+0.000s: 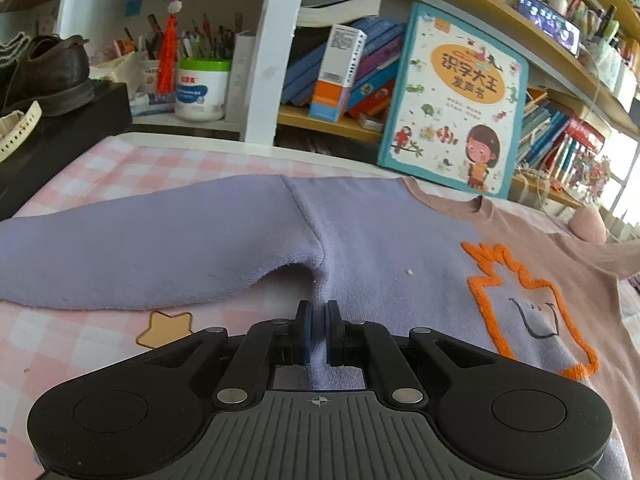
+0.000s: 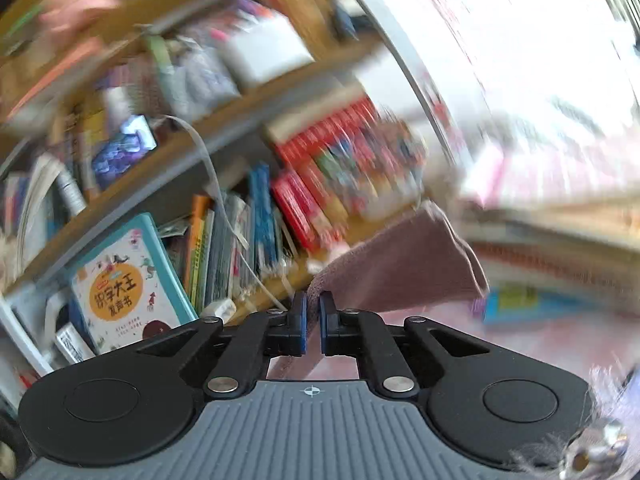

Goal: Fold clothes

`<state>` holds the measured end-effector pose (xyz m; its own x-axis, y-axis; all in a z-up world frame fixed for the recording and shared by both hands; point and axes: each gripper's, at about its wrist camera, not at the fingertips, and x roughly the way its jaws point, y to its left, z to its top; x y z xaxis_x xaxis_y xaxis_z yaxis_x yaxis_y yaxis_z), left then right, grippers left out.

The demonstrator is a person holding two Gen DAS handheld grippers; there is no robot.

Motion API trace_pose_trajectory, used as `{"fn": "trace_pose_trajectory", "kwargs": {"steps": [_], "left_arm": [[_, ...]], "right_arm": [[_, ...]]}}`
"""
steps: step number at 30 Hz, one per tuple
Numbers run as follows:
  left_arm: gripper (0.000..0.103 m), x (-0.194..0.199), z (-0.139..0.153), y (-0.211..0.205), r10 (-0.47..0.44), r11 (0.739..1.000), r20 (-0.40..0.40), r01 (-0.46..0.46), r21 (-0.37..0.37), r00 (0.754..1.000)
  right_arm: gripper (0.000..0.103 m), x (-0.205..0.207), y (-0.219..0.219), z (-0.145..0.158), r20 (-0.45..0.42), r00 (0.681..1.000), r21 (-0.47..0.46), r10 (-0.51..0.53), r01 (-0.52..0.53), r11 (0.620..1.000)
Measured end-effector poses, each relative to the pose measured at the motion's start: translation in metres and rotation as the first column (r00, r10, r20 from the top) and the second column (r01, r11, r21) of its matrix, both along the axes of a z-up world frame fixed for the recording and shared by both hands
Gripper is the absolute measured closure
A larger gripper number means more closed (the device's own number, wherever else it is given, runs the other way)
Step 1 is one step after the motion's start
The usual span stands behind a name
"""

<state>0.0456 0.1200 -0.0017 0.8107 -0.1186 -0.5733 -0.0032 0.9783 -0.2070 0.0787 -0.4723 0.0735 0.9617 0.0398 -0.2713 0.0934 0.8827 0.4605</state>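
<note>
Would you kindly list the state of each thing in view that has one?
Left gripper: shut on the sweater's lilac side.
Right gripper: shut on the pink sleeve, lifted off the table.
Sweater: spread flat, unfolded.
Lilac sleeve: stretched out flat.
Picture book: upright, closed, leaning on the shelf.

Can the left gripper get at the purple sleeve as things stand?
Probably not right away: the left gripper is already shut on a pinch of the sweater near the underarm. The purple sleeve lies flat and uncovered just beside it, so nothing blocks the way once it lets go.
</note>
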Motion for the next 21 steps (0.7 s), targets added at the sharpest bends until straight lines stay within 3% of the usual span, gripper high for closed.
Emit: {"fn": "trace_pose_trajectory", "kwargs": {"steps": [2, 4, 5, 8, 9, 14, 18, 21], "left_arm": [[0.097, -0.001, 0.0, -0.003, -0.007, 1.0, -0.001, 0.007, 0.011, 1.0], [0.097, -0.002, 0.001, -0.005, -0.02, 1.0, -0.004, 0.02, 0.014, 1.0], [0.097, -0.002, 0.001, -0.005, -0.026, 1.0, -0.008, 0.026, 0.011, 1.0], [0.097, -0.002, 0.002, -0.002, -0.04, 0.999, -0.017, 0.04, -0.003, 0.999], [0.097, -0.002, 0.002, -0.001, -0.042, 0.999, -0.019, 0.042, -0.01, 0.999], [0.097, 0.001, 0.002, 0.0, -0.052, 0.999, -0.028, 0.051, -0.016, 0.998], [0.096, 0.0, 0.003, 0.002, -0.05, 0.998, -0.038, 0.049, -0.025, 0.998], [0.096, -0.005, 0.004, 0.004, -0.052, 0.998, -0.043, 0.051, -0.031, 0.998]], "right_arm": [[0.096, 0.015, -0.018, -0.026, -0.19, 0.979, 0.071, -0.074, 0.088, 0.994], [0.09, 0.021, -0.035, -0.052, -0.316, 0.944, 0.134, -0.098, 0.146, 0.98], [0.093, 0.023, -0.043, -0.065, -0.37, 0.923, 0.162, -0.103, 0.173, 0.972], [0.073, 0.005, -0.036, -0.068, -0.338, 0.935, 0.135, -0.102, 0.156, 0.978], [0.067, 0.001, -0.029, -0.066, -0.341, 0.937, 0.126, -0.074, 0.123, 0.984], [0.067, -0.013, 0.026, -0.06, -0.375, 0.916, 0.067, 0.14, -0.124, 0.99], [0.062, -0.026, 0.088, -0.058, -0.406, 0.856, -0.028, 0.32, -0.362, 0.932], [0.063, -0.035, 0.123, -0.059, -0.417, 0.826, -0.087, 0.379, -0.451, 0.888]]}}
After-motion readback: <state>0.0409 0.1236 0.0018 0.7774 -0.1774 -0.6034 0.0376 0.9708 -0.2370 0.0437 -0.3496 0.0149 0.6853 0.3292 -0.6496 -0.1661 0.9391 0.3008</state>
